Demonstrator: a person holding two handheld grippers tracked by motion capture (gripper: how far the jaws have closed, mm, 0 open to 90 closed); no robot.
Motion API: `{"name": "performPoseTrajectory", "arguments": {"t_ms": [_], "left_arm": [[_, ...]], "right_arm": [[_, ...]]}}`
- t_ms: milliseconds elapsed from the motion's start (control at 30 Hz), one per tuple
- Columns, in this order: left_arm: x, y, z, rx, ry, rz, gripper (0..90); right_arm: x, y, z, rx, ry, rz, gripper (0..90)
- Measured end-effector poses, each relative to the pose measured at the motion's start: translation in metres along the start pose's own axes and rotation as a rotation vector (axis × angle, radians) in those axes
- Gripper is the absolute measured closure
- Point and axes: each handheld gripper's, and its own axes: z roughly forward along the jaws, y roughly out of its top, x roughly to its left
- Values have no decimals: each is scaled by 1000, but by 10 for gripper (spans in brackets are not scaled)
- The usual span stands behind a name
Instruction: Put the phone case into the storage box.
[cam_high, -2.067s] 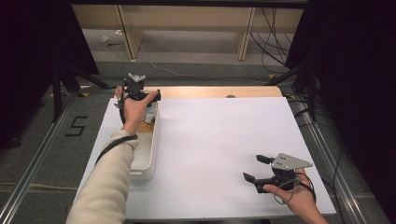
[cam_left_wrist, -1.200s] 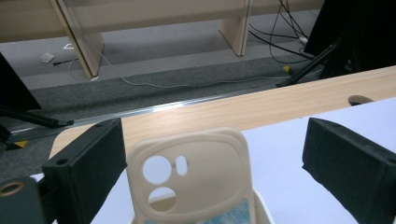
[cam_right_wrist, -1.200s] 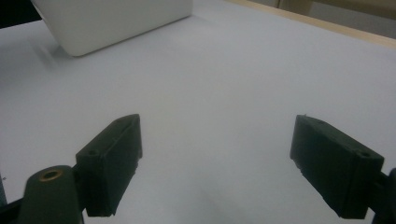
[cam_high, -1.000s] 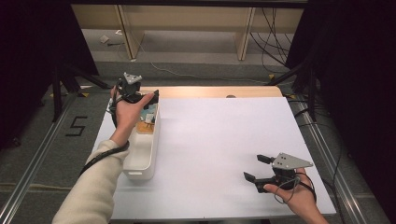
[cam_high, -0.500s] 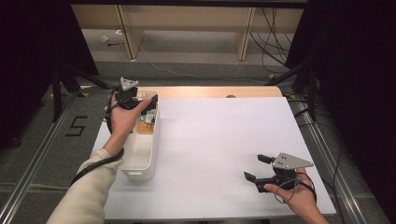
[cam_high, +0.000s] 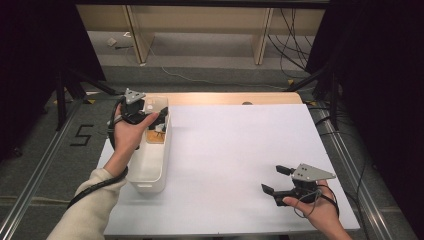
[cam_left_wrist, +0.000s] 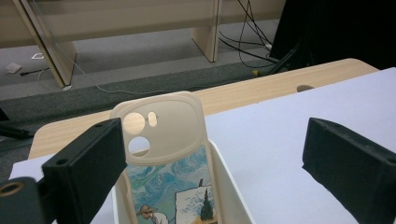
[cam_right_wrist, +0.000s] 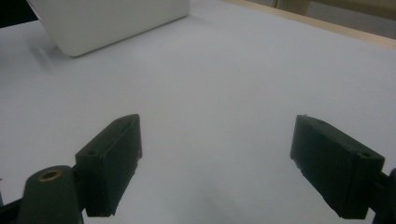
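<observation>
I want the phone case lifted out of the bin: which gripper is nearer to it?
Left. The left gripper is open at the phone case in the white bin; the right gripper rests across the table.

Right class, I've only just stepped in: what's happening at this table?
A person works at a white table with a hand-held gripper in each hand. The left hand-held gripper is at the far end of a white bin, its jaws open, with a phone case printed with a painting standing in the bin between and beyond them. Nothing is gripped. The right hand-held gripper is apart over bare table near the front right, jaws open and empty.
</observation>
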Motion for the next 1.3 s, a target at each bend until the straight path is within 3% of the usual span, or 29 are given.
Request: {"name": "performPoseTrajectory", "arguments": {"t_ms": [333, 1300], "left_arm": [[-4, -5, -11, -22, -26, 7, 56], [-12, -19, -30, -23, -46, 30, 56]], "right_arm": [[0, 0, -1, 1, -1, 3, 175], [0, 0, -1, 0, -4, 8, 175]]}}
